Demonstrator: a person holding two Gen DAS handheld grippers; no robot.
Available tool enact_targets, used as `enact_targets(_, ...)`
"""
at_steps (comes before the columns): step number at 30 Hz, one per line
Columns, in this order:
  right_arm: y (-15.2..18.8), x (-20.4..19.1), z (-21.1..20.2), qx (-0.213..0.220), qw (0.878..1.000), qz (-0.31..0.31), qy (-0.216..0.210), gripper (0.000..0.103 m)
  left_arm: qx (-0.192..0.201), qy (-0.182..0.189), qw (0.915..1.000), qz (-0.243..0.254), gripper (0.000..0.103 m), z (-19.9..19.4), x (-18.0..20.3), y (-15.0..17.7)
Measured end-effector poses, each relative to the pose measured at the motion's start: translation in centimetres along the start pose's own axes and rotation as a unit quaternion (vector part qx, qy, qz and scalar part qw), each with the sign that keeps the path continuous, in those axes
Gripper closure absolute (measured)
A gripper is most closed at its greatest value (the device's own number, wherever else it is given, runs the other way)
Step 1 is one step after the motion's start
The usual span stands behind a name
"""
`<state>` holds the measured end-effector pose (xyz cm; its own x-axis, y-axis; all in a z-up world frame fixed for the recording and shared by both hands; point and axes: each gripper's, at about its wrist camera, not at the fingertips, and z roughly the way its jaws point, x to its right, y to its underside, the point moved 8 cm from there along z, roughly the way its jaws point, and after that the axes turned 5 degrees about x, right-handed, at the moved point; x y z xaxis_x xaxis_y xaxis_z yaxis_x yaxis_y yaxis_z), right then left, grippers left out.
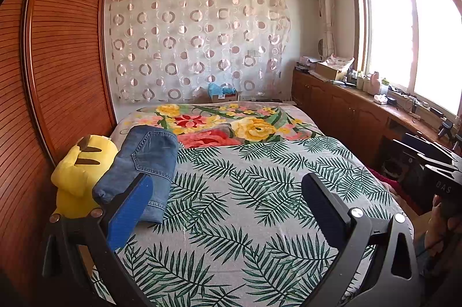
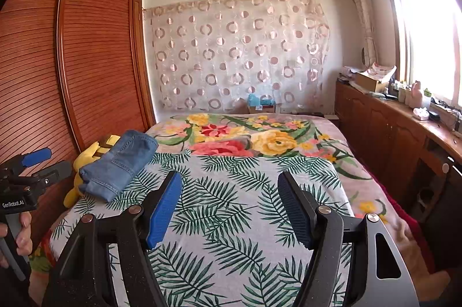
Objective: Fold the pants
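Both grippers: black frames, silver pivot screws. Left gripper [image 1: 228,185] and right gripper [image 2: 229,185] each carry one bright blue ribbed pad, one dark navy. White "GenRobot.AI" lettering on left unit's body, grey handle in hand [image 2: 21,235].

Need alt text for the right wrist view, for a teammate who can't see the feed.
Folded blue jeans lie at the left edge of a bed, on a palm-leaf sheet, against a yellow plush toy. The right gripper hangs open and empty above the sheet; the left gripper, hand-held, shows at far left.
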<state>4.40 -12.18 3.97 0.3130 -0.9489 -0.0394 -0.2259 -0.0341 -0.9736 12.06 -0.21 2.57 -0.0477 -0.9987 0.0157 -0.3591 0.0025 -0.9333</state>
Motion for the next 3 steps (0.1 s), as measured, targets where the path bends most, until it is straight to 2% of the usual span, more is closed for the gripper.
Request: enact_targets(3,0.0,0.04,0.06,0.0,1.0,0.0,-0.001,0.032,0.0,0.0,1.0,-0.001,0.0,0.0,0.02,0.0)
